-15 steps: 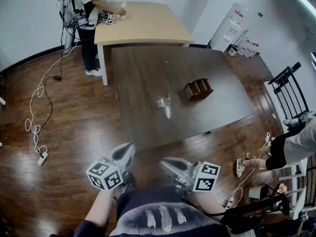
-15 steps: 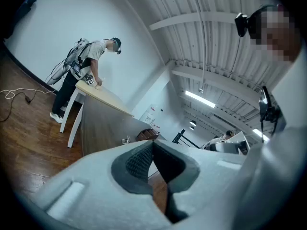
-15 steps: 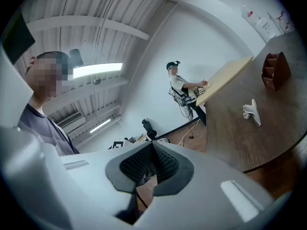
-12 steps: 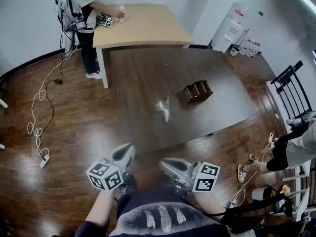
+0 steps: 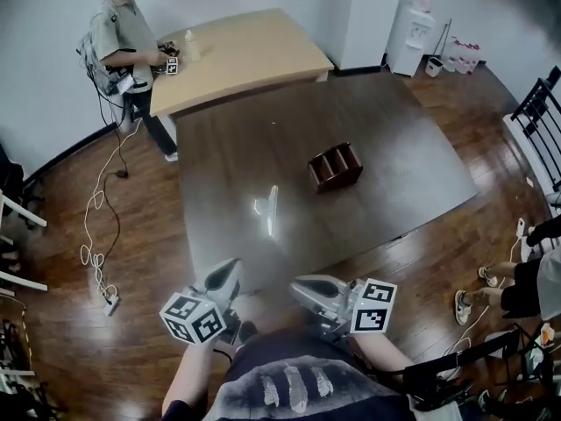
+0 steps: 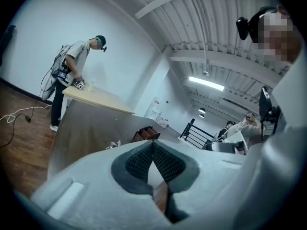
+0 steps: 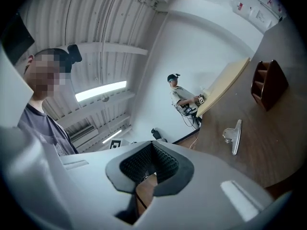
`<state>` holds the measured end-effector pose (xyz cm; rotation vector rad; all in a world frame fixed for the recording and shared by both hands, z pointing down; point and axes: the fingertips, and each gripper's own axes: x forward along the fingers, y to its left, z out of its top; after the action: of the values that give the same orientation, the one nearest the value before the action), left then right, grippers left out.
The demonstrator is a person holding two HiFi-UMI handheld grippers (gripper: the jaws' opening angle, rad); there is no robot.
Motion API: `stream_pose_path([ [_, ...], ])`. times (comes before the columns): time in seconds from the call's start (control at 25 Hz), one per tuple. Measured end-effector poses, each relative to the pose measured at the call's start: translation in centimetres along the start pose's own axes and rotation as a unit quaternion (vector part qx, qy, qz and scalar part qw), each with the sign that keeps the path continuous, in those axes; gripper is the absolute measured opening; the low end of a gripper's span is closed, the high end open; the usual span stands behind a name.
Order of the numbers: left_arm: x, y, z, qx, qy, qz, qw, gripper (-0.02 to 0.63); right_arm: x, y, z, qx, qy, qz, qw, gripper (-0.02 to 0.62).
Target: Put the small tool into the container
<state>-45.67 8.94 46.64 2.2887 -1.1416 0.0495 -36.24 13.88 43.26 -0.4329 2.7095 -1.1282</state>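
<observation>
First, in the head view, a large dark table (image 5: 394,147) fills the middle of a room with a glossy wooden floor (image 5: 140,244). The small tool (image 5: 267,210), a shiny metal clip, lies flat on it toward the near left corner. The container (image 5: 334,167), a brown wooden rack with compartments, stands apart from the tool near the table's middle. A light table (image 5: 245,51) butts against the far edge, and a person (image 5: 123,42) stands at its left end. A white cable (image 5: 88,254) trails over the floor to a power strip (image 5: 110,303) off the dark table's left edge. A water dispenser (image 5: 412,24) stands by the far wall and a black chair (image 5: 539,103) off the right edge. The left gripper (image 5: 223,274) and right gripper (image 5: 302,286) are held close to the body, short of the near edge. In the left gripper view, the left gripper (image 6: 153,145) has its ribbed pads pressed against each other, with the container (image 6: 146,134) and tool (image 6: 114,145) small on the table beyond. In the right gripper view, the right gripper (image 7: 153,146) is likewise closed pad to pad. Past it the tool (image 7: 233,135) lies on the dark table, and the container (image 7: 268,83) stands farther along.
</observation>
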Motion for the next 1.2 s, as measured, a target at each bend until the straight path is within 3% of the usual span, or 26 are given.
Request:
stream_pose_path([
  [0.32, 6.2, -5.6, -0.6, 0.027, 0.033, 0.010, 0.9990, 0.000, -7.3, -3.1, 2.3, 0.016, 0.004, 0.018, 1.000, -0.002],
  [0.52, 7.6, -6.6, 2.8, 0.112, 0.025, 0.030, 0.9929, 0.000, -8.9, -4.8, 5.5, -0.095, 0.016, -0.018, 0.995, -0.002],
  [0.64, 8.8, -5.1, 3.9, 0.147, 0.031, 0.052, 0.9873, 0.000, -9.0, -6.2, 7.7, -0.147, 0.032, -0.040, 0.988, -0.002],
  [0.76, 9.5, -2.3, 4.2, 0.146, 0.040, 0.079, 0.9853, 0.000, -8.4, -7.0, 8.9, -0.172, 0.053, -0.051, 0.982, -0.002],
  [0.96, 12.0, 0.6, 5.5, 0.178, 0.041, 0.076, 0.9803, 0.000, -7.2, -8.7, 9.8, -0.222, 0.123, -0.071, 0.965, -0.002],
  [1.04, 13.4, 1.9, 6.0, 0.185, 0.044, 0.072, 0.9791, 0.000, -6.4, -9.8, 10.8, -0.218, 0.139, -0.081, 0.963, -0.002],
  [1.2, 15.4, 6.5, 5.0, 0.154, 0.082, 0.067, 0.9823, 0.025, -3.4, -11.5, 12.0, -0.189, 0.154, -0.092, 0.965, -0.002],
])
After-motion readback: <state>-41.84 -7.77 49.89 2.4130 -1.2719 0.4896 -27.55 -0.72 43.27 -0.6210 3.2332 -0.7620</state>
